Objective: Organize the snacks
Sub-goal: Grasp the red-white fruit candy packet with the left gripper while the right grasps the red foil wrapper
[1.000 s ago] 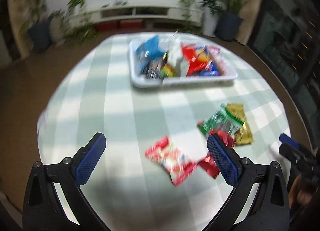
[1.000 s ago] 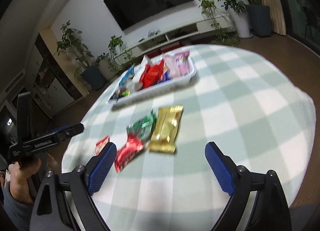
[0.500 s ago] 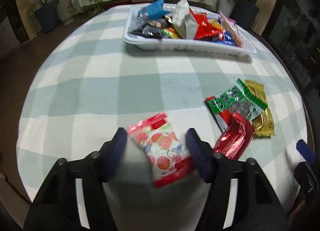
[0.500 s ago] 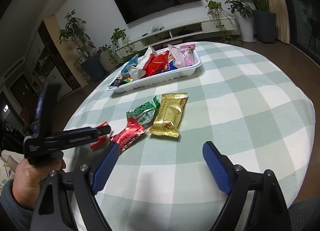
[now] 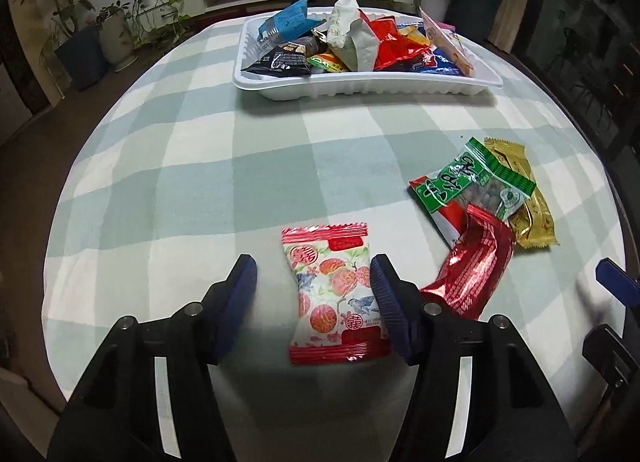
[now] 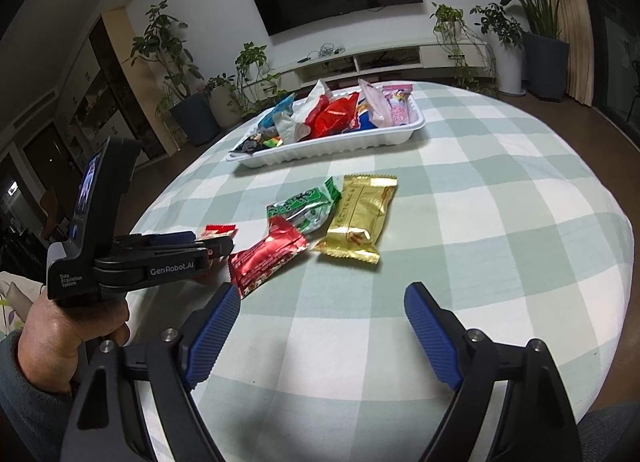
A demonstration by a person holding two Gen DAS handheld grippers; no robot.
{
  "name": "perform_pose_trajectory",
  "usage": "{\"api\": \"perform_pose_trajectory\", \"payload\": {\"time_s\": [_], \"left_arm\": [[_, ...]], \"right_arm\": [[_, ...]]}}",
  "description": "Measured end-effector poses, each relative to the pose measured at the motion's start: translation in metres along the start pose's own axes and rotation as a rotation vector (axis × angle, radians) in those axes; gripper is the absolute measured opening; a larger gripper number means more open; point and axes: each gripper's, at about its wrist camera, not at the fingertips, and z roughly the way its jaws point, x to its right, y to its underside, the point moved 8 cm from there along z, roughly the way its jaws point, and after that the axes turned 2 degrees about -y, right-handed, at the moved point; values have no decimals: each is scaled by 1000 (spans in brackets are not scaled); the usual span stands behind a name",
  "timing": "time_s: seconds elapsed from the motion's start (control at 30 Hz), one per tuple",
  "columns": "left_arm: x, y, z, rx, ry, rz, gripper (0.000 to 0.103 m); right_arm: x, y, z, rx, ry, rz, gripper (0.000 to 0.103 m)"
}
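Note:
A red-and-white fruit-print snack packet point(image 5: 334, 298) lies flat on the checked tablecloth, between the fingers of my left gripper point(image 5: 314, 282), which is open and straddles it; the right finger touches its edge. A red foil packet point(image 5: 472, 274), a green packet point(image 5: 472, 186) and a gold packet point(image 5: 524, 198) lie to its right. The white tray point(image 5: 360, 88) with several snacks stands at the far side. My right gripper point(image 6: 322, 308) is open and empty, above bare cloth near the red foil packet point(image 6: 268, 258) and gold packet point(image 6: 360, 218).
The round table's edge curves close on the left and right. The tray point(image 6: 332, 146) is far centre in the right wrist view. The left gripper's body point(image 6: 120, 258) and the hand holding it fill the left of that view. Potted plants and a TV stand are beyond the table.
My left gripper has come down and forward over the fruit-print packet, and its jaws have narrowed around it. My right gripper has barely moved.

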Motion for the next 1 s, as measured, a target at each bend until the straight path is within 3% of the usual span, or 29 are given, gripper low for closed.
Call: {"api": "perform_pose_trajectory", "payload": {"time_s": [0.07, 0.1, 0.27, 0.33, 0.47, 0.7, 1.0], "left_arm": [[0, 3, -3, -1, 8, 12, 36], [0, 4, -5, 1, 8, 19, 34], [-8, 18, -15, 14, 16, 18, 32], [-12, 23, -20, 21, 13, 17, 32], [-24, 32, -28, 33, 24, -13, 32], [-34, 43, -36, 54, 53, -43, 32], [-34, 45, -36, 62, 75, -52, 32]], "right_arm": [[-3, 2, 2, -18, -16, 14, 85], [-5, 2, 3, -27, -24, 18, 84], [-26, 7, 17, -96, -50, 35, 83], [-36, 9, 29, -145, -58, 48, 77], [-48, 10, 54, -225, -30, 52, 76], [-58, -8, 81, -252, 3, 73, 71], [-66, -24, 105, -236, 80, -19, 56]]}}
